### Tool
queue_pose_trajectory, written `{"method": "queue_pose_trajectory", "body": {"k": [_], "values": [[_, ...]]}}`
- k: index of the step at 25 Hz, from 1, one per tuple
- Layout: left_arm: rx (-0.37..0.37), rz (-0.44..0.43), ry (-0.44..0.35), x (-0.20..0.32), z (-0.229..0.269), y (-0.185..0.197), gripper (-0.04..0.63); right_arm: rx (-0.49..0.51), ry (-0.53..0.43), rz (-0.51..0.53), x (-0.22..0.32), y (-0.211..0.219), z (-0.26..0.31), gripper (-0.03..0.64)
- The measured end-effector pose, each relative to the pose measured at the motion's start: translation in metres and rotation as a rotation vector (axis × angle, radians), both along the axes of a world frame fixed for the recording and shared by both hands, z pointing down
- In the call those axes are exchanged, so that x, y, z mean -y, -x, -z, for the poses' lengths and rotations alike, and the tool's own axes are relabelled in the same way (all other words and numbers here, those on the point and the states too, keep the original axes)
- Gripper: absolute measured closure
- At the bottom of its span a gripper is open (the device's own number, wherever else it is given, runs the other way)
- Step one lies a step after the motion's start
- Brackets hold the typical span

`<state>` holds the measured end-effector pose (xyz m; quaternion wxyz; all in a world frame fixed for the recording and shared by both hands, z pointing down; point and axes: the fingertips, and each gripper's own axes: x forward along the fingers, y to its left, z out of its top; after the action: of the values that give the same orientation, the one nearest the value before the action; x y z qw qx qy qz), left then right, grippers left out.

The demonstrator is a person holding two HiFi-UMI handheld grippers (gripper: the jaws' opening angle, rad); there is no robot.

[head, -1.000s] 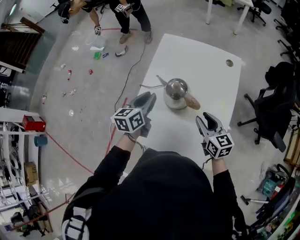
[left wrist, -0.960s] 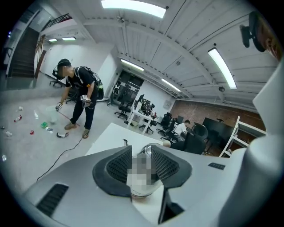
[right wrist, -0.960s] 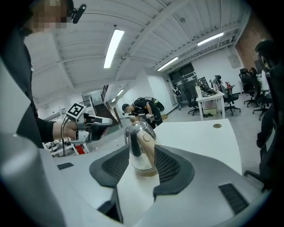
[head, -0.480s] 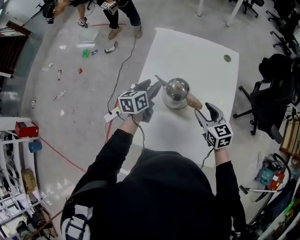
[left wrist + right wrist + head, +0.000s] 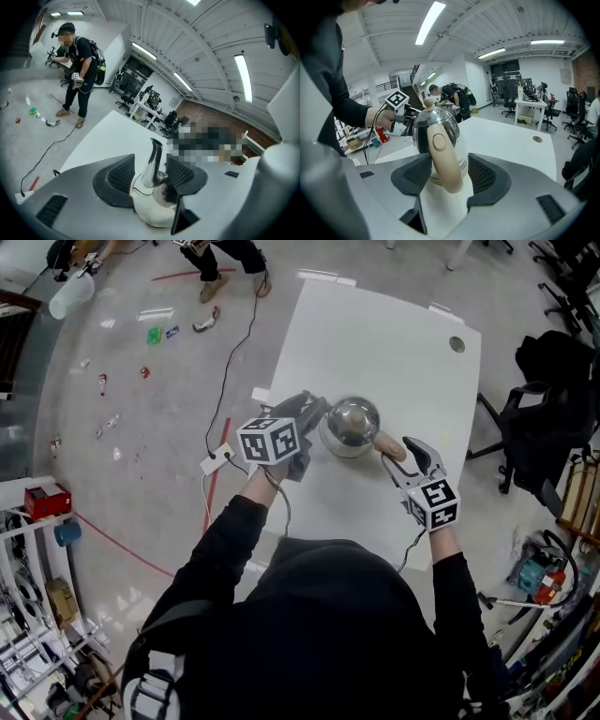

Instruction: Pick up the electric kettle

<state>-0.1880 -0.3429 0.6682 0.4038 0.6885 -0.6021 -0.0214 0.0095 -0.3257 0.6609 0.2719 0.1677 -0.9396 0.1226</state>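
Since the earlier frames both grippers have closed in on the kettle (image 5: 351,425) from the near side, and their jaws have just been opening. The left one was near-left of the spout and the right one well short of the handle; now each straddles its part.

The kettle is shiny steel and sits upright on the white table (image 5: 394,343), about mid-width, on the near half. Its spout (image 5: 152,161) points left. Its beige handle (image 5: 440,154) points right and near.

The left gripper (image 5: 314,409) has its jaws wide apart. The spout stands up between the two ribbed pads with a gap on each side, so nothing is gripped. The kettle body is just below and between the jaws.

The right gripper (image 5: 401,451) also has its jaws wide apart. The handle is between the pads. The left pad looks close to it, but I see no pressing, and there is a clear gap on the right. It holds nothing.

There is a round hole (image 5: 457,344) in the table's far right corner.

On the floor to the left, a black cable (image 5: 234,352) runs to a white plug strip (image 5: 217,458) near the table edge, and small litter (image 5: 155,335) is scattered farther left. A red box (image 5: 45,501) is on a shelf at the left edge. A person (image 5: 77,70) stands bent over on the far left. A black office chair (image 5: 544,418) is right of the table.
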Motion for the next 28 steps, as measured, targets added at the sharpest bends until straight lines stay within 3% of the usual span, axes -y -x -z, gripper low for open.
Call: {"method": "queue_pose_trajectory", "body": {"k": [7, 12, 14, 20, 28], "values": [[-0.002, -0.001, 0.013, 0.008, -0.012, 0.001, 0.391, -0.01, 0.013, 0.054, 0.003, 0.011, -0.014, 0.391], [0.011, -0.001, -0.01, 0.014, -0.009, -0.004, 0.477, -0.031, -0.025, 0.121, 0.0, 0.016, -0.018, 0.419], [0.02, 0.003, -0.011, 0.015, -0.009, -0.004, 0.479, -0.026, -0.032, 0.119, 0.001, 0.017, -0.018, 0.465], [0.014, 0.016, -0.009, 0.018, -0.009, -0.003, 0.479, -0.044, -0.033, 0.181, -0.009, 0.018, -0.019, 0.483], [0.058, 0.007, -0.035, 0.021, 0.002, -0.006, 0.486, -0.064, -0.125, 0.236, -0.015, 0.02, -0.008, 0.514]]}}
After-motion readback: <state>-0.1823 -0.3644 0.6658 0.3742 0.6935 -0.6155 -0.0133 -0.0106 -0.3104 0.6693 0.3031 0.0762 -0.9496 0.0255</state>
